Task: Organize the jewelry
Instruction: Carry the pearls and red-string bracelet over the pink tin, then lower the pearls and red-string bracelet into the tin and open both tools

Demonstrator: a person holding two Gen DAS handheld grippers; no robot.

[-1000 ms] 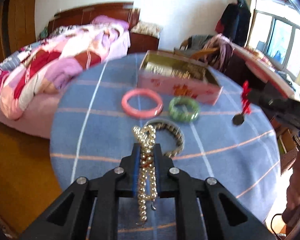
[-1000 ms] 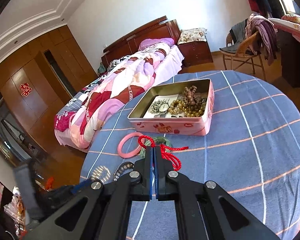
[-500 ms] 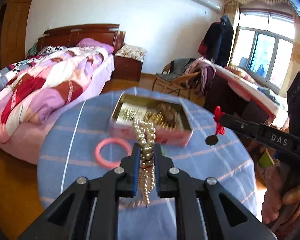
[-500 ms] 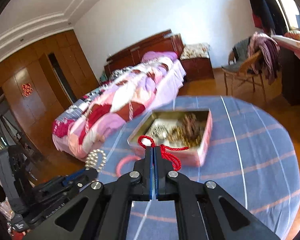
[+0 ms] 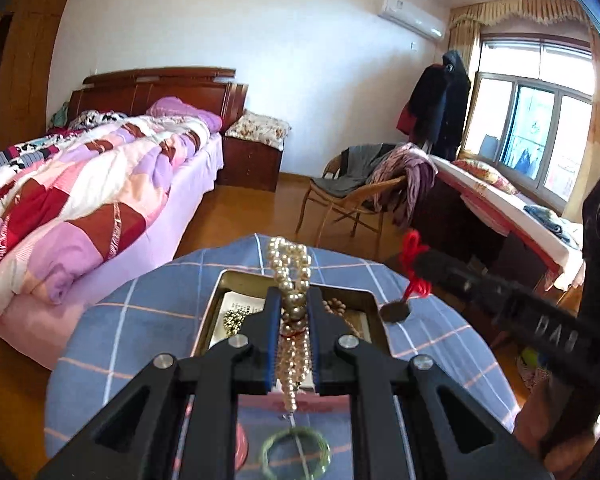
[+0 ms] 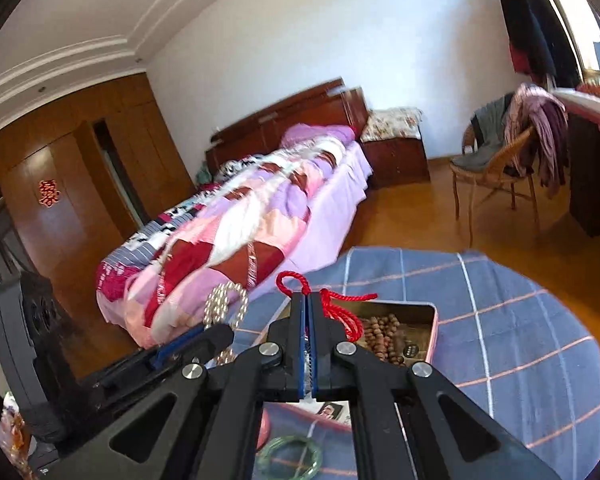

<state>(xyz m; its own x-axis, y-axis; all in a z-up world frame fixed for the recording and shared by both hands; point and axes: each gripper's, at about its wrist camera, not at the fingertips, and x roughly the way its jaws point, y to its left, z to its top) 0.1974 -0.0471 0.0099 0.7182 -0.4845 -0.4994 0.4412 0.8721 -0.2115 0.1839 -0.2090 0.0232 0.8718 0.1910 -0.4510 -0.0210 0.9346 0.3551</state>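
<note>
My left gripper [image 5: 294, 312] is clamped on a pearl necklace [image 5: 290, 264] — the strands bunch up above the fingertips and more beads hang down between the fingers toward the front wall of the tin box [image 5: 370, 300]. The gripper sits over the open tin box, which stands on the round desk [image 5: 140, 320] with its blue checked cloth. Inside the box I can make out a gold-coloured bead string at the left and brown wooden beads [image 6: 382, 334] at the right.

My right gripper [image 6: 309, 304] is closed tight on a red cord [image 6: 338, 308]; the cord loops above the fingertips and trails off to the right side. From the left wrist view a dark pendant [image 5: 396, 312] dangles from that cord, just over the right edge of the box.

A green bangle [image 5: 296, 454] lies on the desk in front of the box — nearer to me — and a sliver of a pink bangle [image 5: 242, 446] shows just beside it, mostly hidden behind my left gripper.
</note>
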